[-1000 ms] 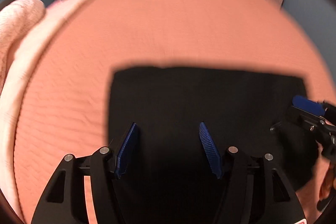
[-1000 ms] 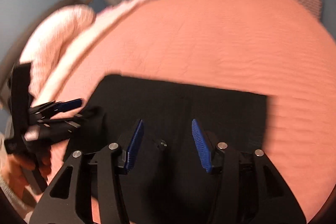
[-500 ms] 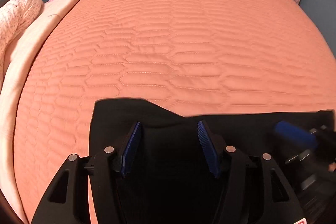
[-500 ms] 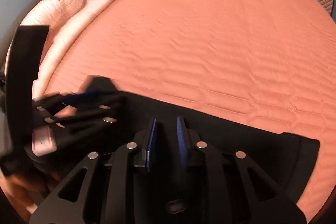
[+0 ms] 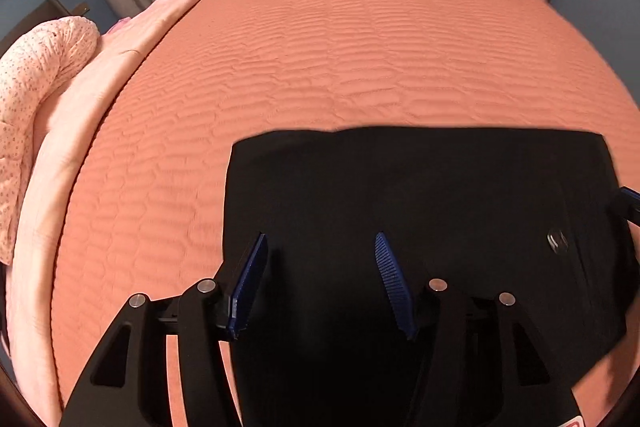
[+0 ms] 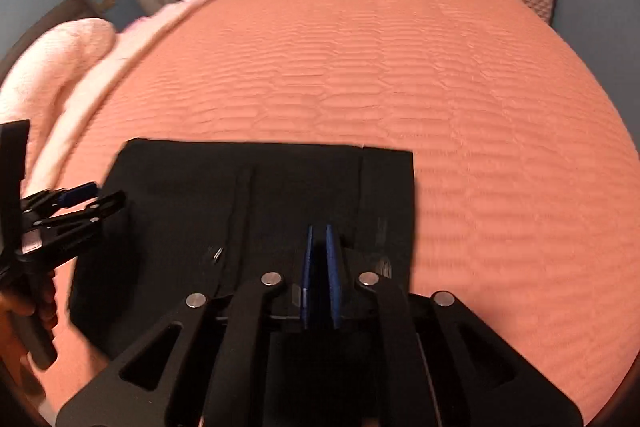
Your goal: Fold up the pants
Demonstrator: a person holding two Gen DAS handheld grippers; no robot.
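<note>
Black pants [image 5: 420,187]: flat matte rectangle on quilted coral bed [image 5: 340,47]. Left claw [image 5: 320,283] open, empty. Right claw [image 6: 319,267] nearly closed, just parted slightly; grip unclear.

The left gripper [image 5: 320,279] pointed steeply down, its jaws standing apart. The right gripper [image 6: 319,275] pointed down too, jaws nearly together after closing and reopening slightly.

Right claw [image 6: 320,255] nearly closed over black pants [image 6: 248,195], coral bedspread [image 6: 400,67].
</note>
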